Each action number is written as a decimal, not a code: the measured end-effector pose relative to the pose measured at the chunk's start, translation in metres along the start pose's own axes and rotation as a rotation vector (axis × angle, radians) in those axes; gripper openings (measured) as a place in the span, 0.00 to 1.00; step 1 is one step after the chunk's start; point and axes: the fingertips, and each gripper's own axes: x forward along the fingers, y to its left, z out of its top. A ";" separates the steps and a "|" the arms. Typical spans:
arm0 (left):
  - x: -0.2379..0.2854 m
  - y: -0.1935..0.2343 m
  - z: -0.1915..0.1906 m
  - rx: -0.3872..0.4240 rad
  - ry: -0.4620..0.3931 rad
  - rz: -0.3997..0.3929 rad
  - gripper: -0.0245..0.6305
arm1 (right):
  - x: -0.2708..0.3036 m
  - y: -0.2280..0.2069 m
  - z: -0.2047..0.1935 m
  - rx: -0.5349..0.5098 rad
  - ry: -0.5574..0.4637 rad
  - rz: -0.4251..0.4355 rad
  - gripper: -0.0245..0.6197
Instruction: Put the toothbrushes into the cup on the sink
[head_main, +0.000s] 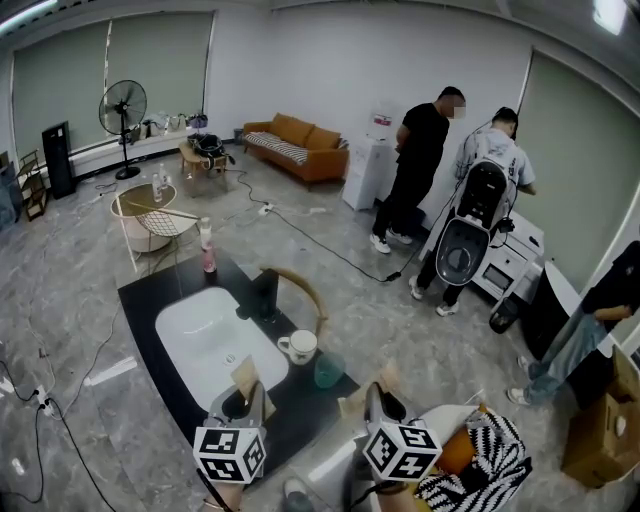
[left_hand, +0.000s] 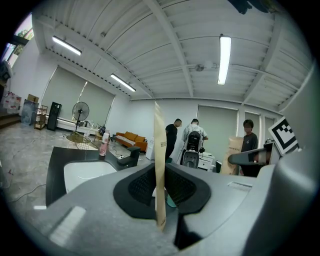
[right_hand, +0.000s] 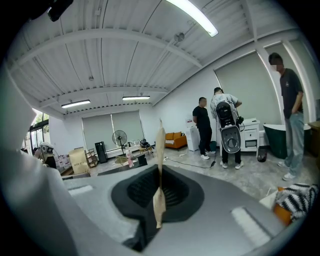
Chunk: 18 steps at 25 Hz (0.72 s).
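Toothbrush packets, carrying stage: left tongs (head_main: 243, 392) clamping left packet (left_hand: 159, 170), right tongs (head_main: 378, 398) clamping right packet (right_hand: 160, 185), hovering over near surface (head_main: 140, 300) edge. White cup (head_main: 298, 346) standing right of sink (head_main: 175, 320); next move probably requiring lowering each in.

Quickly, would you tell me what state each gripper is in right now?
Left gripper: closed on a flat tan packet.
Right gripper: closed on a second flat tan packet.
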 end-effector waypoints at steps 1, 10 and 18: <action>0.001 0.002 -0.001 0.002 0.004 0.003 0.11 | 0.003 -0.001 0.000 0.004 0.000 0.000 0.05; 0.015 0.018 -0.008 -0.004 0.026 0.026 0.11 | 0.038 -0.001 0.014 0.002 -0.007 0.013 0.05; 0.018 0.039 -0.008 -0.009 0.034 0.071 0.11 | 0.074 0.007 0.026 -0.027 -0.010 0.045 0.05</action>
